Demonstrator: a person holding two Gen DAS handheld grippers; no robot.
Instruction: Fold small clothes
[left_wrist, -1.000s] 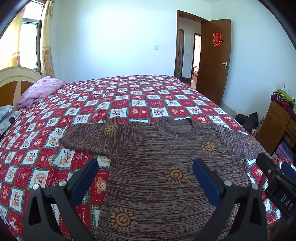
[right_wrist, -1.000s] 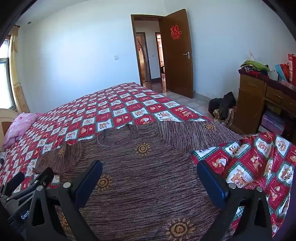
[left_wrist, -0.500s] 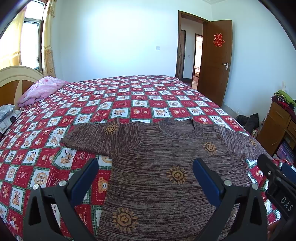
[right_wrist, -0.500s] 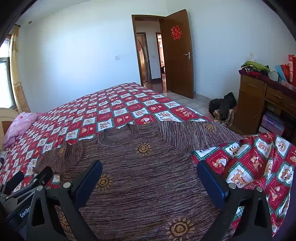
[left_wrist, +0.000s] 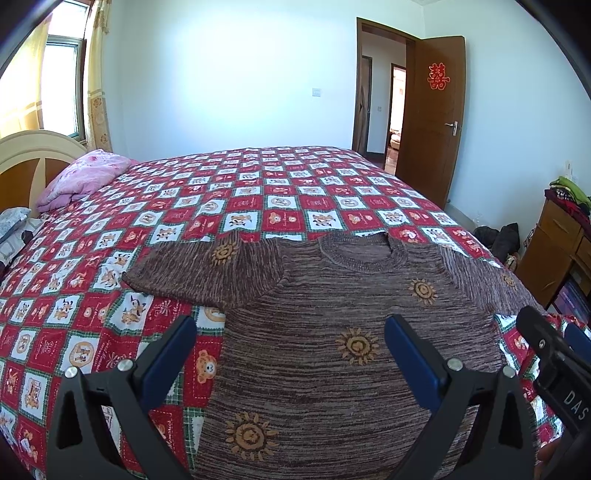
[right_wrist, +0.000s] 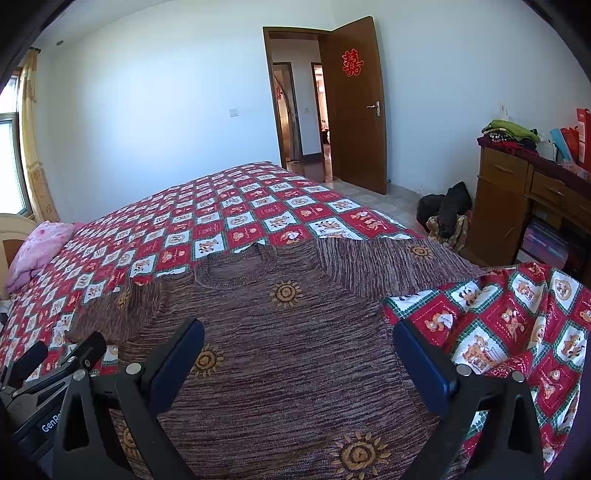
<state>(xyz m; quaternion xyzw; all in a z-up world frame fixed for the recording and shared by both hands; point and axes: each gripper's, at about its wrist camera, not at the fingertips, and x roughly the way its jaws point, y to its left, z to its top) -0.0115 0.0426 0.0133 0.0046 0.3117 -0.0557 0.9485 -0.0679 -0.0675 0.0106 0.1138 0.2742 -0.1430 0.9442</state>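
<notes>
No fold shows yet: the brown knit sweater (left_wrist: 332, 332) lies flat, sleeves spread, across the frame's lower centre on the checked bedspread (left_wrist: 258, 192), apparently untouched, while left gripper (left_wrist: 290, 354) and right gripper (right_wrist: 297, 356) hover spread wide, empty.

The left black tongs with blue pads (left_wrist: 290, 345) are spread wide, gripping nothing. The right black tongs with blue pads (right_wrist: 297, 349) are equally wide apart, side by side with the left.

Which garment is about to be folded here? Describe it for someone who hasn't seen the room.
On the bed, near the edge, lies a sweater spread flat, sleeves out. It is brown marled knit with orange suns, unlike the pink pillow by the headboard.
</notes>
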